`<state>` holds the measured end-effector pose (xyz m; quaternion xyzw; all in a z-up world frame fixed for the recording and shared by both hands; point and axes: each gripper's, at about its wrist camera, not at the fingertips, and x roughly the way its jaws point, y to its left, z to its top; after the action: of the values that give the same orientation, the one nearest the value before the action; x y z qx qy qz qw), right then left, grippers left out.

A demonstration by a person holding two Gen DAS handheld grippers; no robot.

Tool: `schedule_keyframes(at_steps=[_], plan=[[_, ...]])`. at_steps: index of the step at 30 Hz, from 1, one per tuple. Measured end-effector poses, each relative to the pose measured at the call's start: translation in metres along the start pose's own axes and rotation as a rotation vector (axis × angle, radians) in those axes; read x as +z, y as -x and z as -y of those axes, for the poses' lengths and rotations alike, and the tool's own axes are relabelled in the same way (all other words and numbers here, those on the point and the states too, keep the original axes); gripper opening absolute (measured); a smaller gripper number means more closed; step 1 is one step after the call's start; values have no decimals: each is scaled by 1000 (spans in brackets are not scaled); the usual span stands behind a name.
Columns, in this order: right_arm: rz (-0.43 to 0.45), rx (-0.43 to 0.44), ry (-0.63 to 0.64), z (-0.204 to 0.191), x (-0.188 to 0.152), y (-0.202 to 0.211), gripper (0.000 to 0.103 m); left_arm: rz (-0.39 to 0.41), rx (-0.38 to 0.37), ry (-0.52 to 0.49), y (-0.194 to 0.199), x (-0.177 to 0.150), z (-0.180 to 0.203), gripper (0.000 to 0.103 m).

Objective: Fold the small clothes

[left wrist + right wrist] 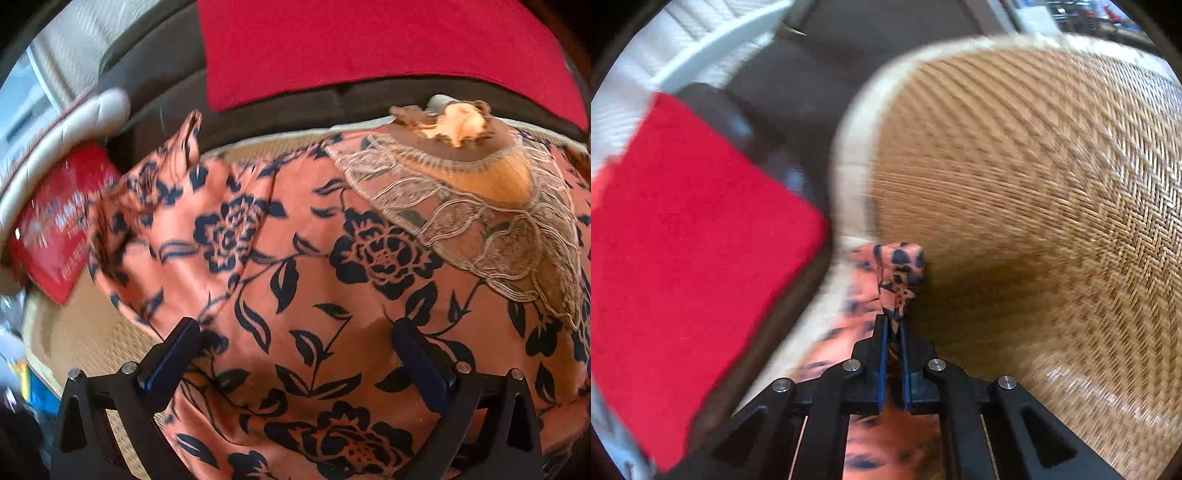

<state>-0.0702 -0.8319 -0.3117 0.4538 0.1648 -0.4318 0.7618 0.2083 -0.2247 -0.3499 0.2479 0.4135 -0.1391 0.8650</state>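
left tongs (295, 334): open, hovering over floral garment (295, 258) spread on woven mat (85, 332)
lace piece (480, 229): on garment at 2 o'clock
right tongs (894, 325): pinching garment edge (901, 273)
tip: pull taut, fold flat

The left gripper (297, 339) is held with its jaws spread wide apart, nothing being gripped between the blue pads (173, 360). The right gripper (894, 325) is seen with its jaws pressed nearly together, a fold of patterned cloth (899, 273) being pinched between them.
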Motion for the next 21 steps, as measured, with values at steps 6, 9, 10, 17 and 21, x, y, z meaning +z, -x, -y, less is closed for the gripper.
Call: schedule_keyframes(at_steps=[6,9,10,17,21], plan=[[7,266,63,-58,-27,74,7,182,-15,40,39,10,-6,103],[-32,381,147,-109,-64,120,7,218,-44,83,49,17,-18,103],[-51,413,174,-125,-79,131,7,225,-48,104,49,20,-22,103],[-282,628,333,-234,-233,174,7,232,-28,250,49,15,-75,103],[-533,661,313,-262,-325,141,11,245,-31,295,49,4,-101,103]])
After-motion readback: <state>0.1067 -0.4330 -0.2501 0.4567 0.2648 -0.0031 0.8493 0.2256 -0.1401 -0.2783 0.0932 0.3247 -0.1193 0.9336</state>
